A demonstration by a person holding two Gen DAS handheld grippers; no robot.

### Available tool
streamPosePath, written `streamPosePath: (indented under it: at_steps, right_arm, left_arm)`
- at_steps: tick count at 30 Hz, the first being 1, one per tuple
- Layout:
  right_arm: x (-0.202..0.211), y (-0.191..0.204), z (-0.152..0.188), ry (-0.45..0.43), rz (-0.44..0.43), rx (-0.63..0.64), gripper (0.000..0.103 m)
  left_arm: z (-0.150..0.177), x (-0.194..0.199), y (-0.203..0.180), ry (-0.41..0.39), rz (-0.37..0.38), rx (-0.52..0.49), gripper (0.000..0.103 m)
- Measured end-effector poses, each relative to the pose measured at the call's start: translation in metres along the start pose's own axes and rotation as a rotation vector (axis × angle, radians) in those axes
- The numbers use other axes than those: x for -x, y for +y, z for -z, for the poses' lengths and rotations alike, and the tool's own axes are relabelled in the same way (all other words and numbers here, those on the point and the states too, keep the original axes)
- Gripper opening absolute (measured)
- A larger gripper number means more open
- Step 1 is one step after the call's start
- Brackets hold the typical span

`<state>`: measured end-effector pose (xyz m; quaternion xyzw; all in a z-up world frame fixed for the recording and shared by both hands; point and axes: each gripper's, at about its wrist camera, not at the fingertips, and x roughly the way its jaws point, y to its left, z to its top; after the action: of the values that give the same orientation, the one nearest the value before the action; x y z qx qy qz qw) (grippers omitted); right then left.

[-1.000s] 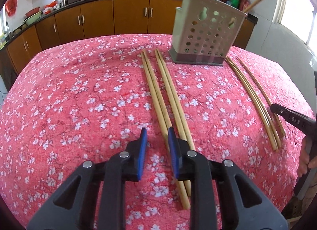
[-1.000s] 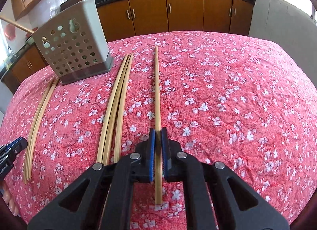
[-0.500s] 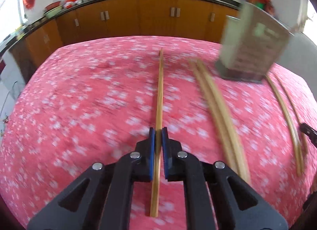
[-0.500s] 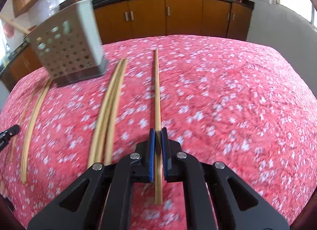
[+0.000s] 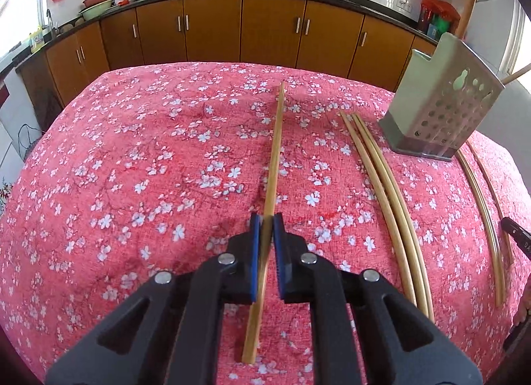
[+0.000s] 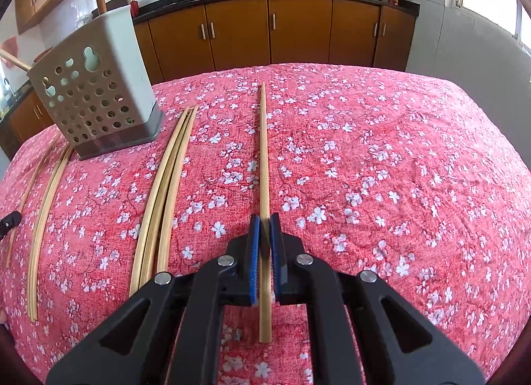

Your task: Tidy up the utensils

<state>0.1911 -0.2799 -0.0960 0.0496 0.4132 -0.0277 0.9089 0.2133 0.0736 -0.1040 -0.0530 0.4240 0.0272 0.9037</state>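
My left gripper point(image 5: 265, 219) is shut on a bamboo chopstick point(image 5: 274, 153) and holds it just above the red floral cloth. My right gripper point(image 6: 264, 219) is shut on another bamboo chopstick point(image 6: 263, 153), also lifted a little. A grey perforated utensil holder point(image 5: 441, 109) stands at the far right in the left wrist view and at the far left in the right wrist view point(image 6: 96, 93); a few sticks poke out of it. Loose chopsticks point(image 5: 385, 186) lie on the cloth near it; the right wrist view shows them too point(image 6: 166, 186).
More chopsticks point(image 5: 481, 206) lie beyond the holder near the table's right edge; in the right wrist view others point(image 6: 46, 199) lie at the left. The red cloth-covered table point(image 6: 398, 169) curves down at its edges. Kitchen cabinets point(image 5: 265, 30) run behind it.
My left gripper was open beside a chopstick pair; it has shut on one chopstick and swung left with it. My right gripper keeps its chopstick and has lifted slightly.
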Motion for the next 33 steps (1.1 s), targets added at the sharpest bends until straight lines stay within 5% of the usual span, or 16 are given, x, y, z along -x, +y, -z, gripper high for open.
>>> streamPosePath:
  at_steps: [33]
  right_arm:
    - [0.0005, 0.0000, 0.0003, -0.001, 0.001, 0.000, 0.008]
  left_arm:
    - [-0.0007, 0.0014, 0.0001, 0.001, 0.006, 0.005, 0.012]
